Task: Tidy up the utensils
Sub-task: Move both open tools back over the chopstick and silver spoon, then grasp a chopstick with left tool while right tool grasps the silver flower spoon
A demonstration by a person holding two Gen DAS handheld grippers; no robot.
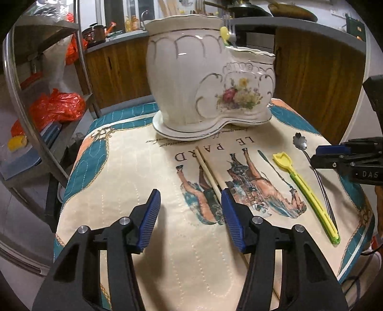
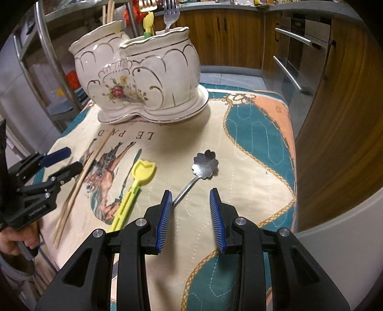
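A white floral ceramic utensil holder [image 1: 205,79] [image 2: 138,79] with two compartments stands at the far side of the printed cloth. It holds a fork [image 2: 171,16], a yellow utensil [image 2: 148,22] and wooden sticks [image 2: 109,12]. On the cloth lie a pair of wooden chopsticks [image 1: 210,172] [image 2: 81,179], a yellow-green plastic spoon [image 1: 304,189] [image 2: 134,189] and a metal flower-bowl spoon [image 1: 308,158] [image 2: 203,167]. My left gripper [image 1: 190,210] is open, its right pad next to the chopsticks. My right gripper [image 2: 191,210] is open, just above the metal spoon's handle.
The cloth [image 1: 143,167] covers a small table whose edges drop off on all sides. A metal shelf rack [image 1: 36,95] with orange bags stands to the left. Wooden cabinets [image 2: 239,36] and an oven [image 2: 301,59] lie behind and to the right.
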